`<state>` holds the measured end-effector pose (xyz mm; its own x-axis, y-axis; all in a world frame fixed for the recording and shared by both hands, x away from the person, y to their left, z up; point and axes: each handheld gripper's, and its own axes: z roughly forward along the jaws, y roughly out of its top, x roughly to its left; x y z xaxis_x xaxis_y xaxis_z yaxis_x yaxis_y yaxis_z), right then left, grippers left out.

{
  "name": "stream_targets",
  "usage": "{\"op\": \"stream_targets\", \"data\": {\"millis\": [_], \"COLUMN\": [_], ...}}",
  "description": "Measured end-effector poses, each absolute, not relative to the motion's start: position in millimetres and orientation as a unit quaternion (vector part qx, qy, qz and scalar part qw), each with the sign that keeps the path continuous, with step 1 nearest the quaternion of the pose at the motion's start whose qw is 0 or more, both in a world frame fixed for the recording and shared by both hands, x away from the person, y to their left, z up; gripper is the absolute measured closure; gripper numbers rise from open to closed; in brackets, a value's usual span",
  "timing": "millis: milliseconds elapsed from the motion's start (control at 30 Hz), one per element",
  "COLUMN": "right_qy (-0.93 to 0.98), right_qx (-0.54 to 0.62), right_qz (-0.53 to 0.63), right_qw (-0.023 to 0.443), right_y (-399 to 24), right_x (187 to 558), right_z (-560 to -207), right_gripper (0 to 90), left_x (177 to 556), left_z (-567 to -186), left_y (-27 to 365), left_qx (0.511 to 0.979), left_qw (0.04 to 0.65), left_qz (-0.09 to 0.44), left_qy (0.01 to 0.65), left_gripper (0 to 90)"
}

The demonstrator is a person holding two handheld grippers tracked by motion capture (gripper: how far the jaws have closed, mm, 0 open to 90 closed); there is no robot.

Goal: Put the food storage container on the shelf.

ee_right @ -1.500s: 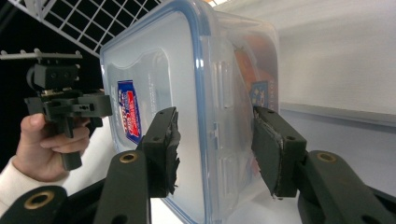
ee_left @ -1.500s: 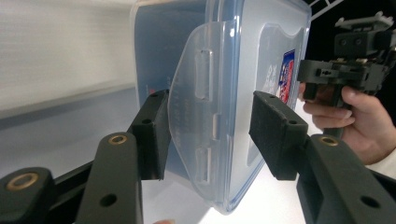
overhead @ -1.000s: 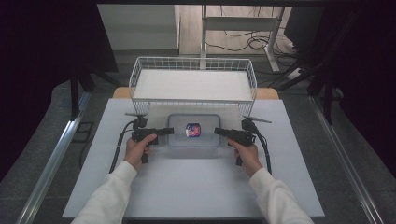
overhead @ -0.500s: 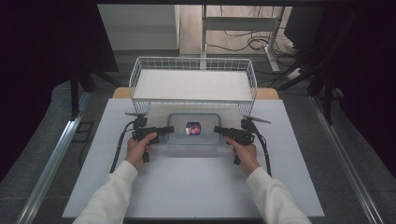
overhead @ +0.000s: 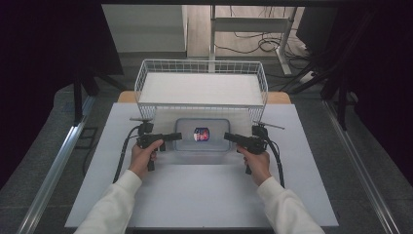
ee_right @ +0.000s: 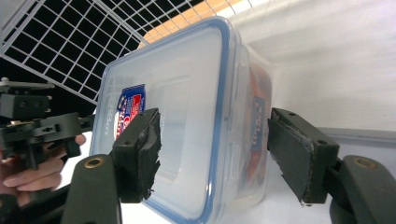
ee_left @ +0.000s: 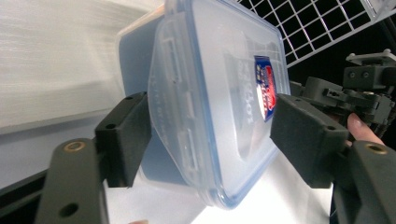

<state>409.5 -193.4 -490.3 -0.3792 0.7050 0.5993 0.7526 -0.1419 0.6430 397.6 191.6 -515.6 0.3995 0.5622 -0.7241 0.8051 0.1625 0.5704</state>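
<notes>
Container: a clear plastic container point(overhead: 203, 134) with a blue-rimmed snap lid point(ee_left: 219, 93) and a red and blue label point(overhead: 201, 134) on top sits on the white table point(overhead: 195, 190), at the centre of the high view, just at 6 o'clock of the wire basket point(overhead: 201, 87).
Left gripper: the left gripper point(overhead: 178, 136) is held at 9 o'clock of the container, its tip at the container's left edge.
Left jaws: spread, 1 on each side of the container's end in the left gripper view point(ee_left: 205, 135); I cannot tell whether the pads touch the plastic.
Right gripper: the right gripper point(overhead: 228, 137) is held at 3 o'clock of the container, its tip at the right edge.
Right jaws: spread, straddling the container's other end in the right gripper view point(ee_right: 212, 149), with a gap beside the right pad.
Hands: the left hand point(overhead: 142, 157) and right hand point(overhead: 256, 162), in white sleeves, enter from 6 o'clock.
Basket: white wire, at 12 o'clock of the table.
</notes>
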Motion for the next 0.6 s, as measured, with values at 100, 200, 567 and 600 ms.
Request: {"op": "stream_targets", "data": {"millis": [100,200,567,600], "right_qy": [-0.656,-0.666,-0.757,-0.766], "right_qx": [-0.551,-0.540,-0.443,-0.433], "right_qz": [-0.516,-0.514,-0.474,-0.468], "right_qw": [0.015,0.004,-0.073,-0.078], "right_y": [-198,-201,-196,-193], "right_x": [402,394,340,335], "right_z": [-487,-483,-471,-471], "right_gripper": [32.8,32.8,44.9,50.8], "left_x": [390,377,326,322], "left_z": [-511,-507,-498,-497], "left_y": [193,195,206,207], "left_qx": [0.642,0.653,0.693,0.694], "left_qw": [0.540,0.534,0.511,0.513], "left_qz": [-0.100,-0.094,-0.037,-0.036], "left_qy": [0.535,0.530,0.508,0.505], "left_gripper": [25.1,24.5,23.3,23.3]}}
